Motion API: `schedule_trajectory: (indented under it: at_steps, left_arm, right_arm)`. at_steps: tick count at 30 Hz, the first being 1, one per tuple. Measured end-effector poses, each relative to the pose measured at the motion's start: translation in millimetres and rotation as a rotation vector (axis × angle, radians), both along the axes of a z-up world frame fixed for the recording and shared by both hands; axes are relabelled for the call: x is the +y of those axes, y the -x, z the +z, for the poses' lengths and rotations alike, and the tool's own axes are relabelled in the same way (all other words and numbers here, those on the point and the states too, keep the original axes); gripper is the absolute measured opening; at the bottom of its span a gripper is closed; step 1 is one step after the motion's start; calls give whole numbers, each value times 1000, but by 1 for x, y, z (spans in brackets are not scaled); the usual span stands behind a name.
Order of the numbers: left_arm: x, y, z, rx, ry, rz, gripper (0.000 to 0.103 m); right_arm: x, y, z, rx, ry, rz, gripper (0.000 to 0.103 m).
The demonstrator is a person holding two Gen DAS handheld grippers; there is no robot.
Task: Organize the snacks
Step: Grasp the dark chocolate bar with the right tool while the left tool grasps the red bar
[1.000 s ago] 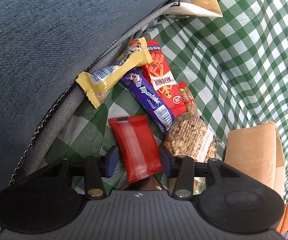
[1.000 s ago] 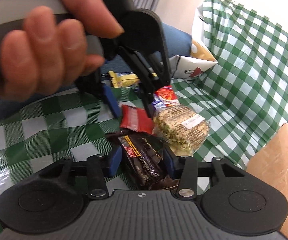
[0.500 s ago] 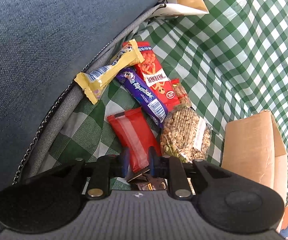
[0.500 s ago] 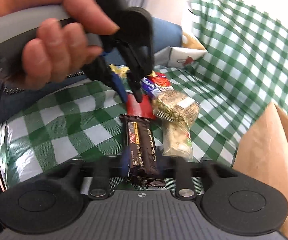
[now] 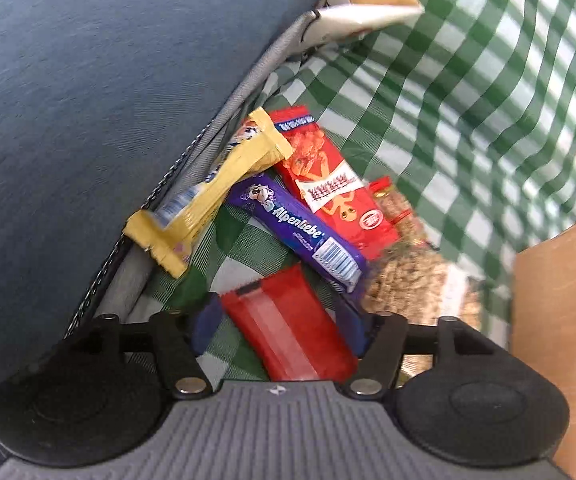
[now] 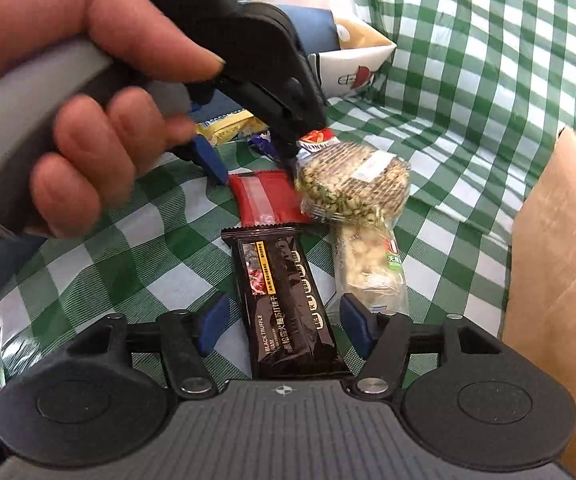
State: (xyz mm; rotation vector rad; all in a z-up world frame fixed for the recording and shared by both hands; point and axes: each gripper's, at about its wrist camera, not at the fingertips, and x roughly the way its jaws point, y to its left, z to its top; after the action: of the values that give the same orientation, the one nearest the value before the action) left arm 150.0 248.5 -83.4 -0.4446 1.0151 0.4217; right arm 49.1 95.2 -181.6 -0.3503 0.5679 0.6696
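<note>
Snacks lie in a heap on the green checked cloth. My left gripper is open, its blue pads on either side of a red packet, also in the right wrist view. Beyond lie a purple Alpenliebe bar, a yellow bar, a red snack pack and a round seed cake. My right gripper is open around a black truffle bar lying on the cloth. A pale nut bar lies to its right.
A brown cardboard box stands at the right, also in the left wrist view. A blue denim-clad body fills the left. A printed carton stands at the back. The hand holding the left gripper fills the upper left.
Both grippers were shut half a second ago and are open now. The left one is again around the red packet; the black bar lies between the right pads.
</note>
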Motion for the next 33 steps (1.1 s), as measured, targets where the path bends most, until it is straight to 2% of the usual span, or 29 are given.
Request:
schedule_trajectory:
  at_steps: [8,10,12,14,21,24,28,31,33]
  left_arm:
    - [-20,-13,-9,67,-154,-106,70]
    - [-20,-11,-8,72,-175,-126,64]
    - [-19,-9,-8,70,-180,-135,58]
    - [-15,-4,-6,67,-182,-138,56]
    - [-20,14,12,18,-188,-156,55]
    - [-20,28,22,-9,-149,-166,55]
    - [-21,48,34,-60,-74,-213,55]
    - [-30,56,28,-24,5,-298,55]
    - [-38,60,22,26,20,-361,55]
  right_arm:
    - [-4,-9,-3,64,-24,-20,66]
    - [-5,-8,-3,68,-28,-20,65]
    - [-6,-7,-3,79,-37,-3,57]
    - [-7,-3,-1,77,-34,18,43]
    - [-12,18,9,37,-5,49,41]
    - [-18,26,12,25,32,-1,41]
    - [-27,37,13,71,49,-63,41]
    - [-32,46,11,105,64,-102,41]
    - [-35,52,10,130,56,-117,41]
